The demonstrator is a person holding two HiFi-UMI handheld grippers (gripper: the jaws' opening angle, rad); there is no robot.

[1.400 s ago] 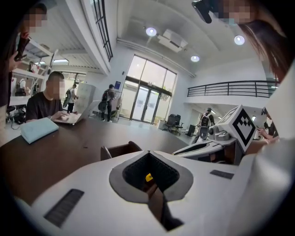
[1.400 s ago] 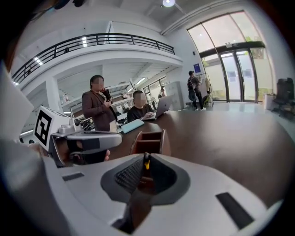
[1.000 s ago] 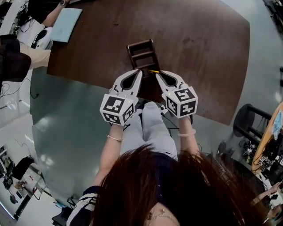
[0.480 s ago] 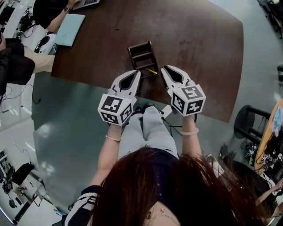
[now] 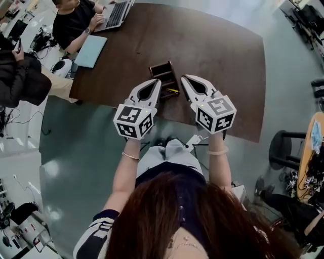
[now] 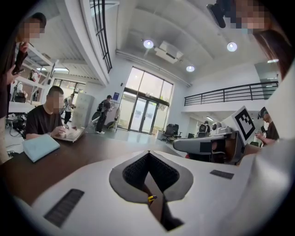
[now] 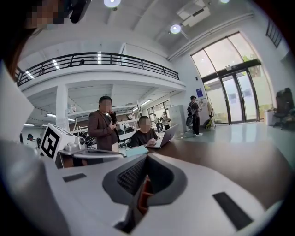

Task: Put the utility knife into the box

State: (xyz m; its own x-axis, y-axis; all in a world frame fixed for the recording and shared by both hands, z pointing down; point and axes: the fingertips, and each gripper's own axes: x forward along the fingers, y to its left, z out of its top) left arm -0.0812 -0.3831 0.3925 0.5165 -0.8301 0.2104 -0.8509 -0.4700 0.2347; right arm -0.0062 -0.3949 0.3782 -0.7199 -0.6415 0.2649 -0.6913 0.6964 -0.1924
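Note:
A small dark wooden box point(image 5: 163, 76) with open compartments stands on the brown table point(image 5: 212, 45). The yellow utility knife point(image 5: 172, 90) lies on the table just beside the box's near right corner. My left gripper point(image 5: 157, 81) hovers at the box's near left, shut and empty. My right gripper point(image 5: 185, 77) hovers to the knife's right, also shut and empty. In the left gripper view the knife point(image 6: 151, 198) shows through the gap behind the left gripper's point(image 6: 148, 153) closed tips. In the right gripper view the box point(image 7: 144, 193) shows below the right gripper point(image 7: 146, 156).
A person point(image 5: 76, 23) types on a laptop point(image 5: 117, 12) at the table's far left corner, with a teal folder point(image 5: 91, 50) next to them. Another person in a dark coat point(image 5: 20, 81) stands at the left. A black chair point(image 5: 288, 149) sits to the right.
The head view has tilted, showing more of the table's far end and the seated person. Both grippers stay shut and have risen slightly, their tips now flanking the box's near end.

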